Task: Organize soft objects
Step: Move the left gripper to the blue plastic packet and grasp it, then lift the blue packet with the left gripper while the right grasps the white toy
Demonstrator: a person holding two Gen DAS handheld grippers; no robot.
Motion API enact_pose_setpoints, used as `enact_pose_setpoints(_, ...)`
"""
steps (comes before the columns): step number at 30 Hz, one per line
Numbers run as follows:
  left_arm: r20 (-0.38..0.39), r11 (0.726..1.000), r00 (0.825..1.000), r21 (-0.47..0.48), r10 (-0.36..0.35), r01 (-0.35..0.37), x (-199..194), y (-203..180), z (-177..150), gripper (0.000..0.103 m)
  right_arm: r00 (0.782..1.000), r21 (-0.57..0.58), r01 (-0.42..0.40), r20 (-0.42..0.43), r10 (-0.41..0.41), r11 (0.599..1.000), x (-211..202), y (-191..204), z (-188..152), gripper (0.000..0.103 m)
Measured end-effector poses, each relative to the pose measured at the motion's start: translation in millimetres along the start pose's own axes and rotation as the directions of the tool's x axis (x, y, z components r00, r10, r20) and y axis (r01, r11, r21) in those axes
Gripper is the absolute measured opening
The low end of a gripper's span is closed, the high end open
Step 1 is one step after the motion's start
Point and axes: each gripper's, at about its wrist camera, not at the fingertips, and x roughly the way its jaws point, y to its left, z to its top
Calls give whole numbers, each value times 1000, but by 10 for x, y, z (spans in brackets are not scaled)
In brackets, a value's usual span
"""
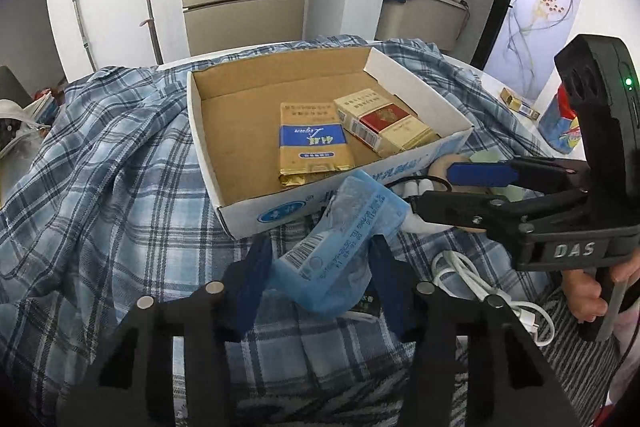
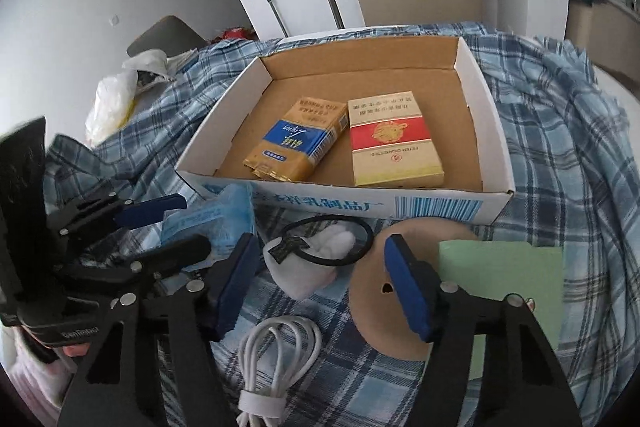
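A blue tissue pack (image 1: 340, 239) stands tilted against the front of a cardboard box (image 1: 280, 213), and my left gripper (image 1: 320, 287) is shut on its lower end, blue pads against both sides. The right wrist view shows the same grip (image 2: 196, 225) on the pack (image 2: 216, 223). My right gripper (image 2: 324, 287) is open, straddling a white soft wad (image 2: 304, 267) ringed by a black hair tie (image 2: 360, 247); neither pad touches it. Its right pad sits over a tan round puff (image 2: 368, 307). The left wrist view shows that gripper (image 1: 432, 189) from the side.
The box (image 2: 360, 203) holds a gold-and-blue packet (image 2: 296, 143) and a red-and-white cigarette pack (image 2: 394, 139). A blue plaid shirt (image 1: 100, 187) covers the table. A coiled white cable (image 2: 280, 355) and a green pad (image 2: 500, 275) lie close by. Plastic bags (image 2: 112, 95) sit far left.
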Motion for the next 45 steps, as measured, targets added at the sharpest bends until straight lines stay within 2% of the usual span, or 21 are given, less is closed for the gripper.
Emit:
enact_pose_setpoints(3, 52, 1000, 999, 11, 2, -2, -119, -32, -19, 45, 1000, -32, 27, 4, -27, 999, 4, 50, -5, 58)
enact_pose_setpoints(7, 143, 999, 989, 29, 41, -45, -304, -93, -37, 42, 999, -88, 50, 12, -49, 995, 16, 145, -28, 50)
enact_pose_setpoints(12, 165, 999, 985, 25, 42, -47, -344, -82, -24, 40, 997, -165, 71, 11, -70, 984, 51, 277, -77, 45)
enact_pose_setpoints(18, 230, 999, 973, 6, 34, -36, -468, -49, -32, 39, 998, -189, 47, -20, -52, 981, 107, 316, -95, 35)
enact_pose_setpoints(24, 335, 999, 941, 6, 45, -49, -659, -79, -59, 39, 999, -202, 34, -1, -35, 979, 56, 352, -120, 26)
enact_pose_setpoints(29, 413, 997, 908, 3, 67, -75, -820, -113, -76, 39, 998, -208, 28, 57, -16, 978, -68, 367, -120, 25)
enact_pose_setpoints(32, 442, 997, 894, 10, 65, -78, -898, -132, -93, 39, 996, -214, 40, 85, -22, 976, -139, 373, -115, 25)
enact_pose_setpoints(36, 461, 998, 885, -6, 63, -68, -1000, -160, -111, 39, 988, -226, 89, 144, -58, 970, -323, 388, -86, 25)
enact_pose_setpoints(43, 548, 986, 826, 12, 131, -164, -1293, -363, -148, 39, 960, -223, 147, 268, -85, 964, -750, 430, 46, 25)
enact_pose_setpoints(45, 578, 982, 801, -10, 159, -188, -1394, -393, -156, 39, 955, -219, 152, 285, -86, 964, -850, 440, 108, 25)
